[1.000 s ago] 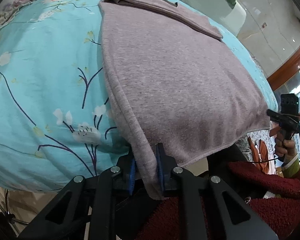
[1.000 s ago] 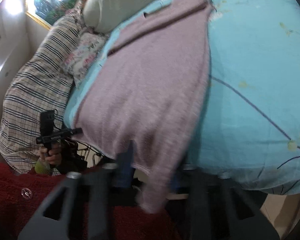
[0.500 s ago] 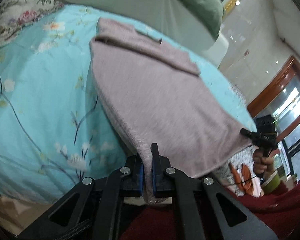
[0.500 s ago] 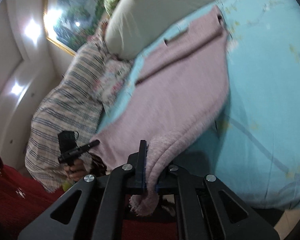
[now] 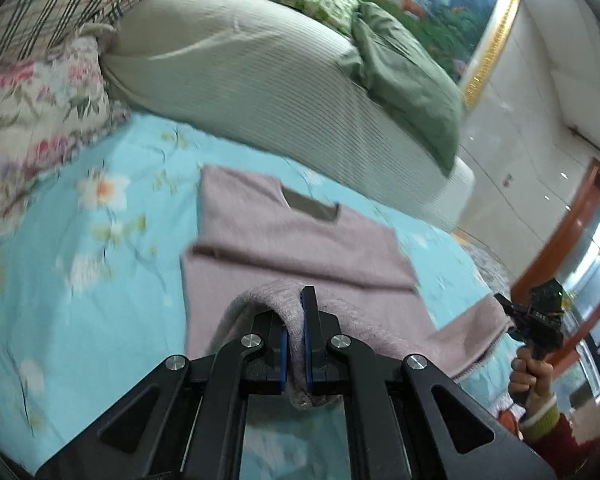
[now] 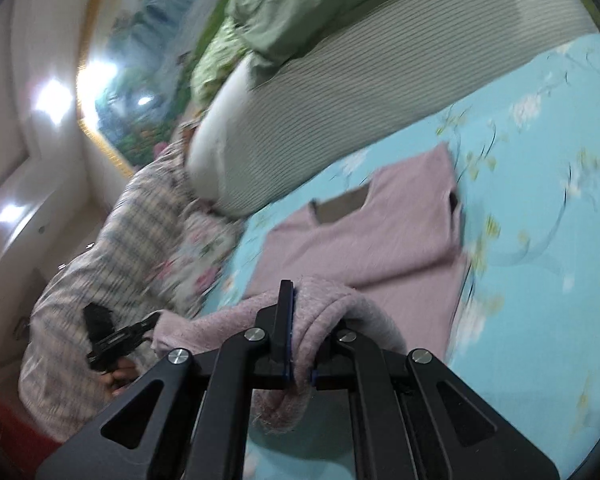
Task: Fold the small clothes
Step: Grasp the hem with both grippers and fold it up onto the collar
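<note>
A mauve knit sweater (image 5: 300, 240) lies on the turquoise floral bedsheet (image 5: 80, 280), sleeves folded in and neckline toward the pillows. My left gripper (image 5: 296, 320) is shut on one corner of its hem, which is raised off the bed. In the right wrist view the same sweater (image 6: 372, 236) shows, and my right gripper (image 6: 296, 320) is shut on the other hem corner, the fabric draped over the right finger. The hem hangs stretched between the two grippers. Each gripper appears in the other's view, held by a hand (image 5: 536, 368).
A large striped grey-green pillow (image 5: 260, 80) with a green cover (image 5: 404, 72) lies behind the sweater. A floral pillow (image 5: 32, 120) and a plaid blanket (image 6: 112, 264) sit at one side. A framed landscape picture (image 5: 440, 8) hangs on the wall.
Both grippers have risen and tilted up with the hem, lifting the sweater's lower edge off the bed's front edge and carrying it toward the neckline. The pillows and wall have come into view.
</note>
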Demonstrator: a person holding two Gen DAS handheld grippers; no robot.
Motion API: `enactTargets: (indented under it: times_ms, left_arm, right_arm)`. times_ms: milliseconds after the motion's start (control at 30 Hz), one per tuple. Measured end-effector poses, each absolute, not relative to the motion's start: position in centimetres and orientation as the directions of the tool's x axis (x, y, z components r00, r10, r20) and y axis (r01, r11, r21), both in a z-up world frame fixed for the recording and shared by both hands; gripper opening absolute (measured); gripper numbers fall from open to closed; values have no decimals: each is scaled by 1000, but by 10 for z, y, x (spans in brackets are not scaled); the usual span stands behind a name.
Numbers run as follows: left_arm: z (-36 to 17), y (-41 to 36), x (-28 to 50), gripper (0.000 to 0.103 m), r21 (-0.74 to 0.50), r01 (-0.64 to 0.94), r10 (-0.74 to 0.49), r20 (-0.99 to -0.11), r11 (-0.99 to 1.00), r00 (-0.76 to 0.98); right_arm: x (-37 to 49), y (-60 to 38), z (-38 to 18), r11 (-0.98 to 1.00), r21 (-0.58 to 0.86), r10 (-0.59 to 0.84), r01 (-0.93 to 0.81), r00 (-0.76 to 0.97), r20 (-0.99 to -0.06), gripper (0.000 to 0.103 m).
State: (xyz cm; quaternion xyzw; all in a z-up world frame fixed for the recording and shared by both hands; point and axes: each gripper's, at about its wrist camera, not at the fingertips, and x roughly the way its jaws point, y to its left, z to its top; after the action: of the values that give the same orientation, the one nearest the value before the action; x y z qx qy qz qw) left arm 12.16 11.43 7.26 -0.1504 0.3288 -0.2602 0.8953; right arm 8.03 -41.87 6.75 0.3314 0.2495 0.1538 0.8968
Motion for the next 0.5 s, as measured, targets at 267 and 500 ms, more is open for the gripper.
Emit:
enactTargets:
  times_ms: [267, 500]
  left_arm:
    - [77, 78, 259, 4, -379, 234, -428, -587, 895, 687]
    - [46, 48, 354, 4, -328, 184, -364, -658, 926, 660]
  right_arm:
    - [195, -439, 63, 794, 607, 327, 44, 810, -487, 7]
    - [260, -463, 29, 794, 589, 269, 154, 779, -566, 7]
